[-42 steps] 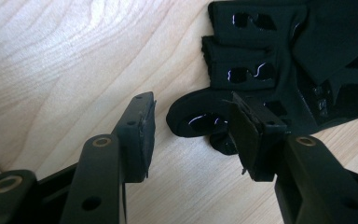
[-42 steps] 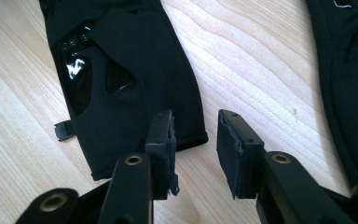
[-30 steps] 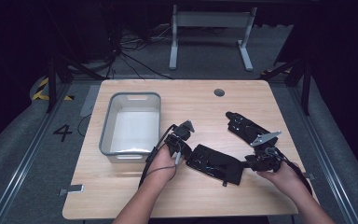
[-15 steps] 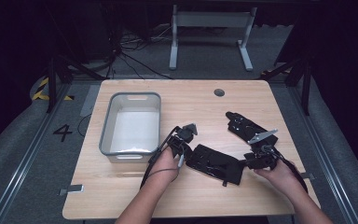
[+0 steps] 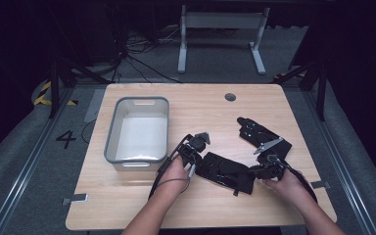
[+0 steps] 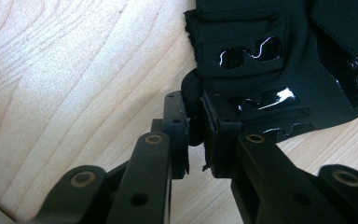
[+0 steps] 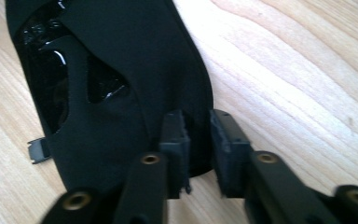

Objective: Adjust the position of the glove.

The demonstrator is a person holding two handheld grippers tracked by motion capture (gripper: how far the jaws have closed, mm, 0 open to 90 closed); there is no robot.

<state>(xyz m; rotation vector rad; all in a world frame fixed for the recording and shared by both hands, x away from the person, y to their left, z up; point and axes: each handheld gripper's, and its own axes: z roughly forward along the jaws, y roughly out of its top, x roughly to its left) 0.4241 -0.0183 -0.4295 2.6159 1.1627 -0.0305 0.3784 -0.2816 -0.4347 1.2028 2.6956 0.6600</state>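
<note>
Just right of the grey bin (image 5: 138, 128), both grippers' fingers have just been closing: left gripper (image 6: 195, 135) and right gripper (image 7: 198, 149) each pinch an end of the black wrist brace (image 5: 226, 171) on the surface (image 5: 200, 105).

- The black brace (image 6: 279, 70) runs off the top and right edges of the left gripper view.
- In the right gripper view, the brace (image 7: 121, 84) is cut off at the top.
- From high up, the second black brace (image 5: 262, 137) is too small and dark to see its parts.
- The person's arms go off the bottom edge.
</note>
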